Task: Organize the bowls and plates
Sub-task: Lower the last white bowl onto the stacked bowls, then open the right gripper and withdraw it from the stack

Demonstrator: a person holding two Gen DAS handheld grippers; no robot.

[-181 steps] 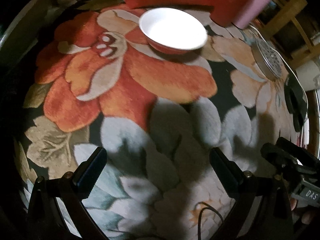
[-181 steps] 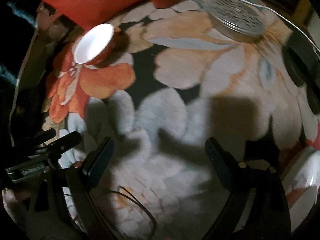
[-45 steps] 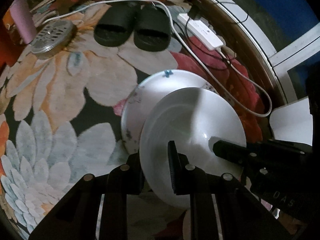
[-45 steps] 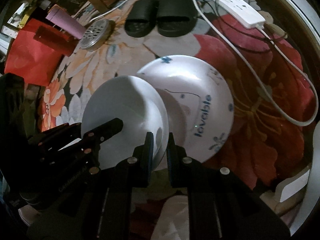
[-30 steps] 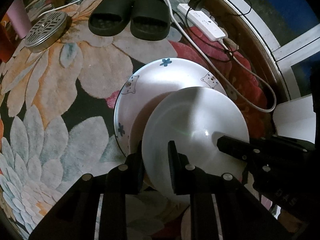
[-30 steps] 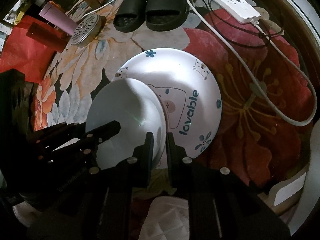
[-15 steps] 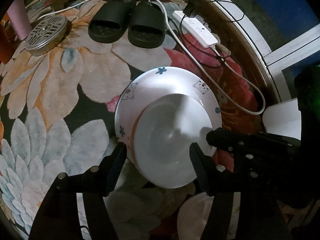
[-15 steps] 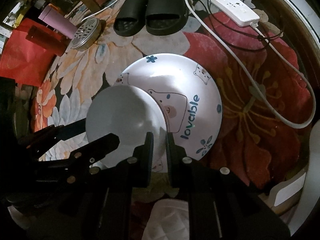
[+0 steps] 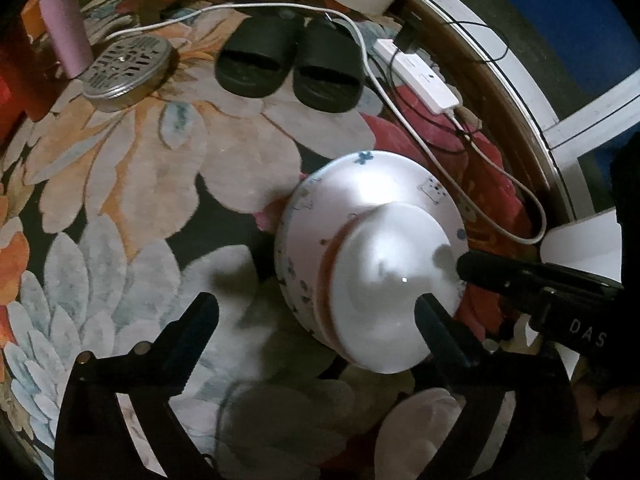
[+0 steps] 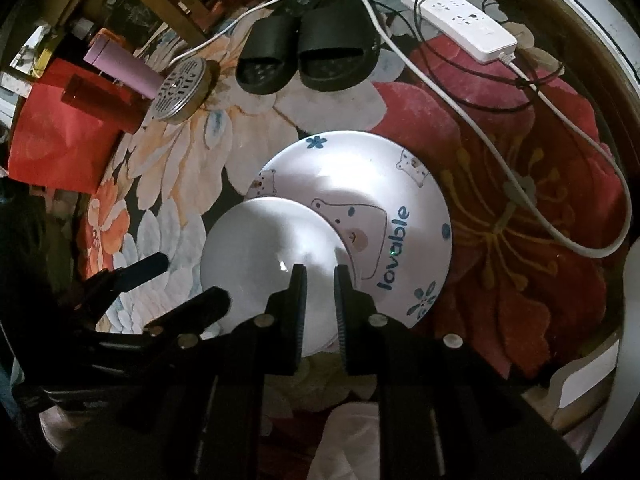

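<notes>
A white bowl with a red outside [image 9: 384,292] [image 10: 272,256] sits on a white plate with bear prints and the word "lovable" [image 9: 360,192] [image 10: 384,196], which lies on the flowered rug. My left gripper [image 9: 316,312] is open and empty, with its right finger beside the bowl's near rim. My right gripper [image 10: 320,276] is shut on the bowl's near right rim. In the right wrist view the left gripper's fingers [image 10: 140,268] show dark at the bowl's left.
Black slippers [image 9: 288,64] [image 10: 308,56], a white power strip [image 9: 416,76] [image 10: 460,20] with a cable, a round metal grate [image 9: 124,64] [image 10: 180,88], a pink cup [image 9: 66,20] and red items [image 10: 60,128] lie beyond the plate. White objects [image 9: 580,240] stand at right.
My left gripper has opened, let go of the bowl's rim and drawn back to the left. The bowl has come down onto the plate. My right gripper keeps its hold.
</notes>
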